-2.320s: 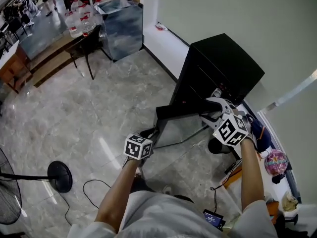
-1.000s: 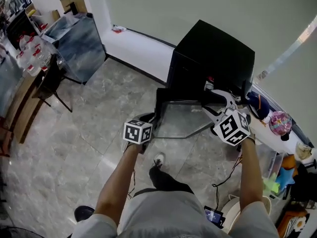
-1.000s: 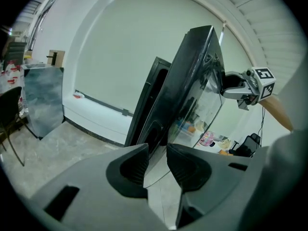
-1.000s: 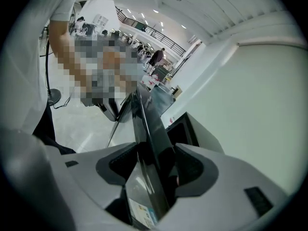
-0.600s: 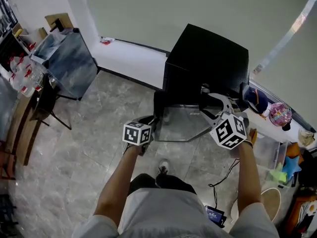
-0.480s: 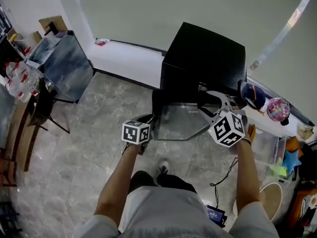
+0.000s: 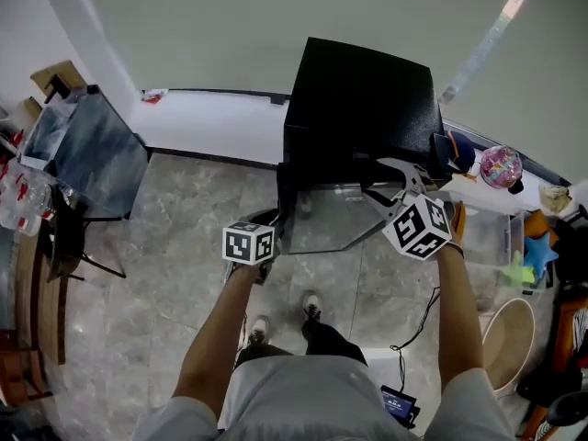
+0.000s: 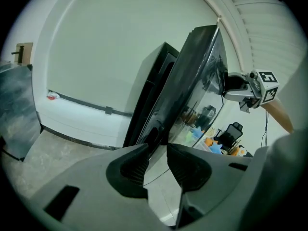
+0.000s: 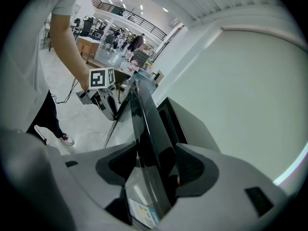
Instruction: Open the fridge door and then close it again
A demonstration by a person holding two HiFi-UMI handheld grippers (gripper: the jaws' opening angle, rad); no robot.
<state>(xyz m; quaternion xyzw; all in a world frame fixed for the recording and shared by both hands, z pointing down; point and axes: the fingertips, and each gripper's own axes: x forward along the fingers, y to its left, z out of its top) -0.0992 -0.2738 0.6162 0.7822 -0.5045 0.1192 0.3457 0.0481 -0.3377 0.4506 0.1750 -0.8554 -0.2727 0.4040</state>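
The jaws of the left gripper [image 8: 158,150] can be read only in its own view; in the head view they lie concealed beneath its marker cube [image 7: 248,243]. The fingertips of the right gripper [image 9: 155,170] are likewise lost in the head view against the dark top edge of the fridge door [image 7: 322,226]. The interior of the black fridge [image 7: 363,99] cannot be made out, because the door covers it and the glass returns only reflections. A printed label [image 9: 140,214] low on the door is too blurred to read. The left gripper's jaws stand partly apart and pinch one end of the door between the pads. The right gripper's jaws are closed on the opposite end, one pad on each face. The door stands ajar at a narrow angle to the fridge body, which sits on the grey floor [image 7: 184,219] against the wall. Compared with the earliest frame, both grippers keep the same hold. The fridge has shifted from the right of the head view to its upper centre, and the grey-blue box [image 7: 87,159] has slid from the upper centre to the left. Any change in door angle cannot be judged, since the camera itself has turned.
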